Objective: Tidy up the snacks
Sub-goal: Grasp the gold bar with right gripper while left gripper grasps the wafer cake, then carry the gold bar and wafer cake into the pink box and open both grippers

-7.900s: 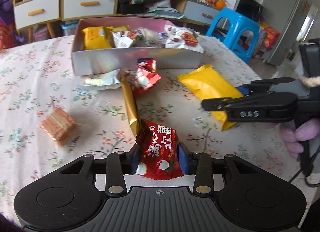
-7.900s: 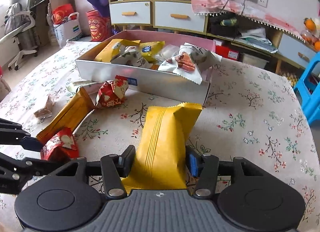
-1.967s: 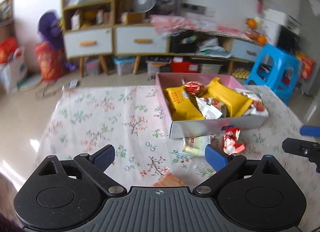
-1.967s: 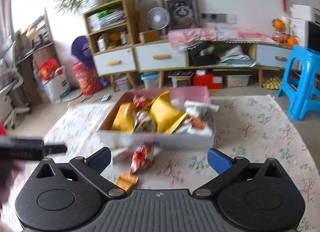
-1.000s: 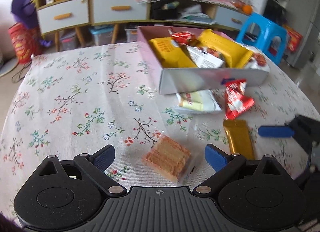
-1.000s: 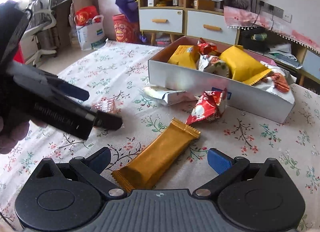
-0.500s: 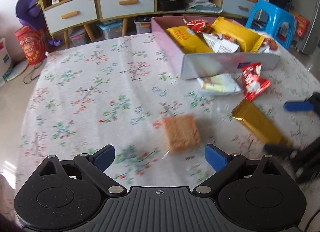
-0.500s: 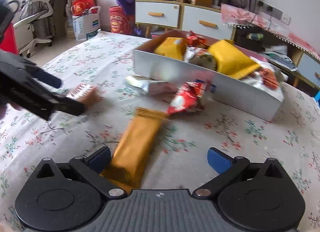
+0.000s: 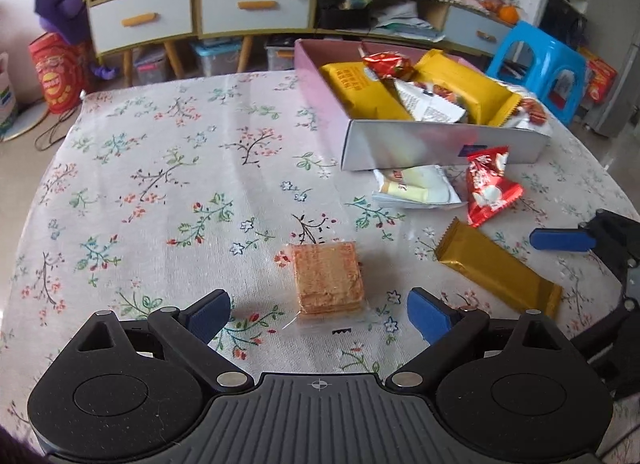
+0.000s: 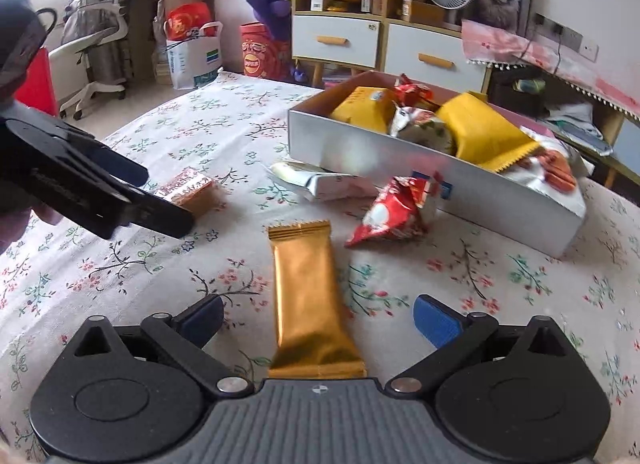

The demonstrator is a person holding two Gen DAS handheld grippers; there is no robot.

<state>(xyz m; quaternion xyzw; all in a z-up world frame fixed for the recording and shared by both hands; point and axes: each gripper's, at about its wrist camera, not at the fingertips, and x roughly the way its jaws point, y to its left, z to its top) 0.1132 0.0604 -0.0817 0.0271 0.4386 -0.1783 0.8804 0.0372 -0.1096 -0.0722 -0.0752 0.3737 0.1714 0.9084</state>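
Note:
A clear-wrapped wafer pack (image 9: 328, 278) lies on the flowered tablecloth between the fingers of my left gripper (image 9: 318, 314). Its jaws are closing, but the pads stand clear of the pack. A gold bar (image 10: 310, 292) lies lengthwise between the wide-open fingers of my right gripper (image 10: 318, 320), untouched. The grey box (image 9: 440, 142) at the back right holds several snack packs. In front of it lie a red packet (image 9: 490, 190) and a white-yellow packet (image 9: 416, 188). In the right wrist view the left gripper's fingers (image 10: 120, 200) reach in over the wafer pack (image 10: 188, 188).
The table edge curves round close on the right, with a blue stool (image 9: 536, 60) beyond it. A cabinet with drawers (image 9: 200, 12) stands behind the table. An office chair (image 10: 96, 48) and bags sit on the floor at the far left.
The wafer pack now sits lower and centred between the left fingers, which have narrowed slightly. The gold bar has shifted from the right gripper's left finger to the middle of its jaws.

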